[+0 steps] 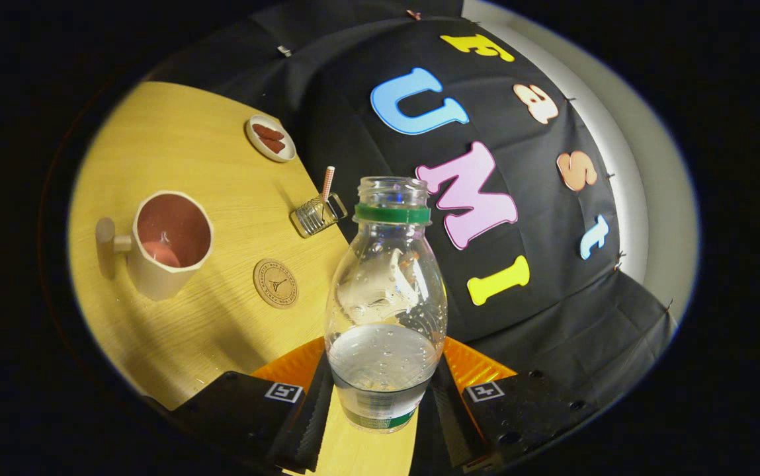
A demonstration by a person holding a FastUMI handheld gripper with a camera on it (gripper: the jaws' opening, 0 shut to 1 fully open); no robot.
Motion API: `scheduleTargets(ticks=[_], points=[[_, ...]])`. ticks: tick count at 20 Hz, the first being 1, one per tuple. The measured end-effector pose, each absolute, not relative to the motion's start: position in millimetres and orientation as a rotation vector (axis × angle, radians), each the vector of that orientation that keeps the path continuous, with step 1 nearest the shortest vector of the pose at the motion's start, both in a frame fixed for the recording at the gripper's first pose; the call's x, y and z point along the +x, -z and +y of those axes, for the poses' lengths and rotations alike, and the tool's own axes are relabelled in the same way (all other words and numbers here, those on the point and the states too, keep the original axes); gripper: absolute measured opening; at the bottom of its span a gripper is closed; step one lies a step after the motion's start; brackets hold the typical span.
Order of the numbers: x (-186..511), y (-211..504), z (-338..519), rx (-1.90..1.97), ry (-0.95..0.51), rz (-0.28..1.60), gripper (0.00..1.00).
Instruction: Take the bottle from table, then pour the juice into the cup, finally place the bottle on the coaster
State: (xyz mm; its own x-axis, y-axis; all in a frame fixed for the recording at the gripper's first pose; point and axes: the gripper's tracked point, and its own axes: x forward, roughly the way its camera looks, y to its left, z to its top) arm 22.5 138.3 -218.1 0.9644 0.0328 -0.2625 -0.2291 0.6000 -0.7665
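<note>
My gripper (380, 390) is shut on a clear plastic bottle (386, 291) with a green neck ring and no cap. The bottle stands upright between the fingers, held above the table, with clear liquid in its lower part. The whole scene looks tilted. A beige cup (169, 243) with a reddish inside and a side handle stands on the wooden table (174, 152), beyond the fingers and to the left. A round cork coaster (276, 283) lies between the cup and the bottle, apart from both.
A small glass holder (317, 215) with a striped straw stands behind the coaster near the table's edge. A small white dish (270, 138) with red pieces sits farther back. The black cloth wall rises behind the bottle.
</note>
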Motion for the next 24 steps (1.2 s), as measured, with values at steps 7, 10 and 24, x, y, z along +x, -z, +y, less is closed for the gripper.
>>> scheduleTargets(ticks=[7, 10, 24], points=[[24.2, 233.8, 154.9, -1.111, -0.217, 0.237, 0.74], [22.7, 242.6, 158.8, -1.184, -0.242, 0.246, 0.74], [30.5, 261.0, 164.1, -1.391, -0.29, 0.245, 0.74]])
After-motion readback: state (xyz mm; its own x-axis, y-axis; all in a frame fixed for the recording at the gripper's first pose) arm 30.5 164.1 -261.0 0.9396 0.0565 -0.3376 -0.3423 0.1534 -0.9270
